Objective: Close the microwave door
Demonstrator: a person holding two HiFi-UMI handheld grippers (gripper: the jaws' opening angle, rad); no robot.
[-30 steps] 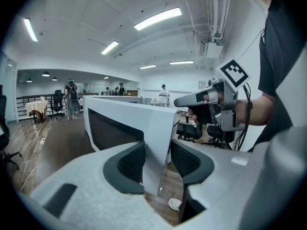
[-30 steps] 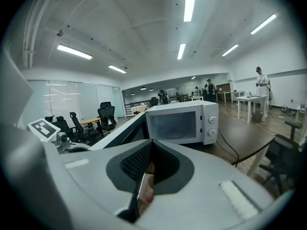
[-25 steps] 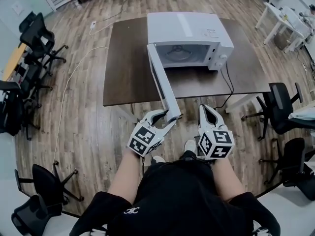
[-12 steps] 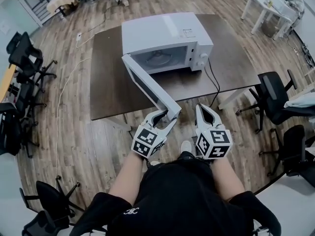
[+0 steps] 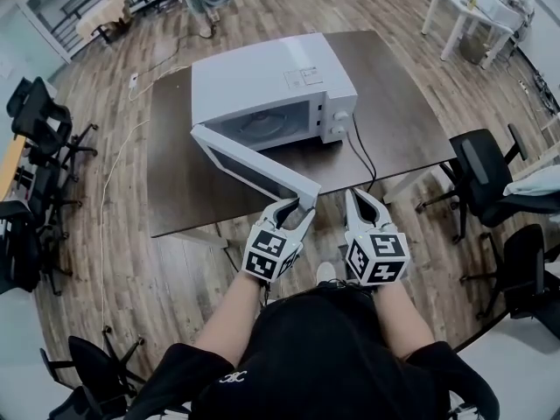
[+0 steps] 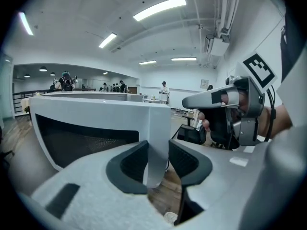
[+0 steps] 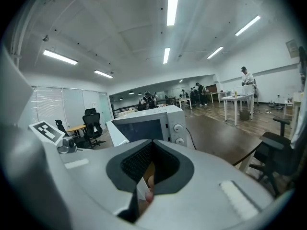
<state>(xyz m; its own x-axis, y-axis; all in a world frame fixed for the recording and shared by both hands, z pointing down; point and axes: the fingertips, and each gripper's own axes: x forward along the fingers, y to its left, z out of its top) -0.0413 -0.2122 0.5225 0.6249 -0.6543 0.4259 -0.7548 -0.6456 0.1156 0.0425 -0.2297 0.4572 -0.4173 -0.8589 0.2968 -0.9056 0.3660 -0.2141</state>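
A white microwave (image 5: 262, 77) stands on a dark brown table (image 5: 394, 121). Its door (image 5: 254, 169) hangs partly open, with the free edge towards me. My left gripper (image 5: 297, 204) is at that edge. In the left gripper view the door (image 6: 96, 123) runs off to the left, and its edge fills the gap between the jaws of the left gripper (image 6: 157, 162). These jaws have just been closing, and the pads now lie against both faces. My right gripper (image 5: 357, 195) hovers beside it, shut and empty. The right gripper (image 7: 151, 150) looks towards the microwave (image 7: 153, 123).
A black power cable (image 5: 363, 160) trails from the microwave over the table's front edge. Office chairs stand at the right (image 5: 486, 178) and left (image 5: 35, 112). A white table (image 5: 464, 7) stands far right. The floor is wooden.
The door has swung from square-on to a narrower angle with the oven front. Both grippers moved along with its free edge. The left jaws narrowed onto the edge.
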